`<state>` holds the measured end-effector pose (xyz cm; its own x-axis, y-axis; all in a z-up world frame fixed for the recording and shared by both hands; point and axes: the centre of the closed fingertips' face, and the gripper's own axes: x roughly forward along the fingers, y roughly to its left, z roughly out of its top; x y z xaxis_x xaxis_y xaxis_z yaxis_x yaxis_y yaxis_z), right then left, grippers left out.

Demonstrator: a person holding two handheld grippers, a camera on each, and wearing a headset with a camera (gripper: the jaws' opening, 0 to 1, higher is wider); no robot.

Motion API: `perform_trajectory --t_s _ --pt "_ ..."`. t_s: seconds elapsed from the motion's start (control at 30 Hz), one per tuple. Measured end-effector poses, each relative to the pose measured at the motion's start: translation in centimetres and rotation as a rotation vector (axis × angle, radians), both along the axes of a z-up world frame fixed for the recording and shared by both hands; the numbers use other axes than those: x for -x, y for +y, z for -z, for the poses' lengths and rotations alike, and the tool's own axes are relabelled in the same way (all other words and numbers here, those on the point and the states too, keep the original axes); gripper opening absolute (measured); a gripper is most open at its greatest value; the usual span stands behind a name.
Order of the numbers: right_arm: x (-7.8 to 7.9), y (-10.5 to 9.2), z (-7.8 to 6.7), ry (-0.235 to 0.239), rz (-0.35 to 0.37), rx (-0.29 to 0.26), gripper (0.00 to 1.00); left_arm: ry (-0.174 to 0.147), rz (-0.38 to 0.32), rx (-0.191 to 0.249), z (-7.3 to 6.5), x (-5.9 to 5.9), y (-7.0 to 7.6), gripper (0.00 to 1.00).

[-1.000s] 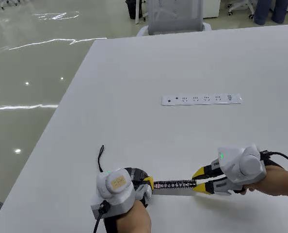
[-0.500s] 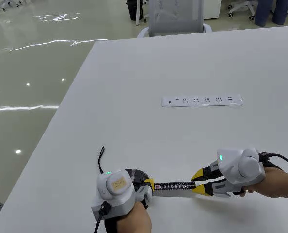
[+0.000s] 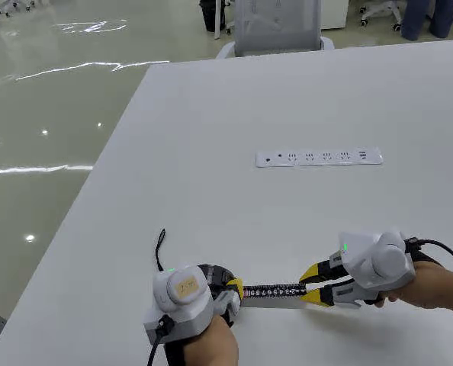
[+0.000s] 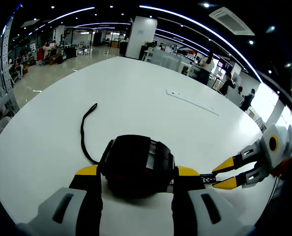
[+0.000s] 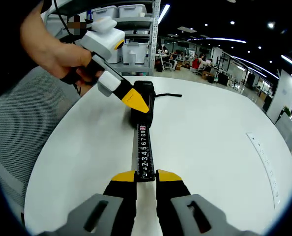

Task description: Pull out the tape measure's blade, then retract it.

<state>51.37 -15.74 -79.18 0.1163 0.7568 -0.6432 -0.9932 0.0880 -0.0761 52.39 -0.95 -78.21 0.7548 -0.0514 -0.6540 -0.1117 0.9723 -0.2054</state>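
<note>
A black tape measure case (image 4: 136, 164) (image 3: 215, 276) (image 5: 145, 96) rests on the white table (image 3: 287, 99), and my left gripper (image 4: 136, 172) (image 3: 228, 291) is shut on it. Its wrist strap (image 4: 87, 130) (image 3: 159, 245) trails across the tabletop. A short length of blade (image 3: 271, 291) (image 5: 143, 147) with printed numbers runs from the case to my right gripper (image 5: 145, 176) (image 3: 310, 284), which is shut on the blade's end. My right gripper's yellow tips also appear in the left gripper view (image 4: 223, 174).
A white power strip (image 3: 319, 157) (image 4: 192, 101) (image 5: 265, 162) lies further back on the table. A grey office chair (image 3: 276, 27) stands at the far edge. The table's left edge drops to a glossy floor (image 3: 51, 114). A cable (image 3: 440, 248) runs from my right gripper.
The right gripper has moved slightly left toward the case, so the exposed blade is a little shorter. The left gripper and case have stayed put.
</note>
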Motion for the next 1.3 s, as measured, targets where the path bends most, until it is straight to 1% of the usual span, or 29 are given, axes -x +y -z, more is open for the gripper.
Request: perform_trajectory --t_s 0.33,1.3 --pt "0.0 0.4 -0.1 0.0 -0.002 -0.004 0.13 0.002 0.001 0.011 0.0 0.0 0.1 0.52" --pt "-0.1 1.7 -0.1 0.004 -0.012 -0.015 0.13 0.006 0.0 0.021 0.0 -0.1 0.2 0.52"
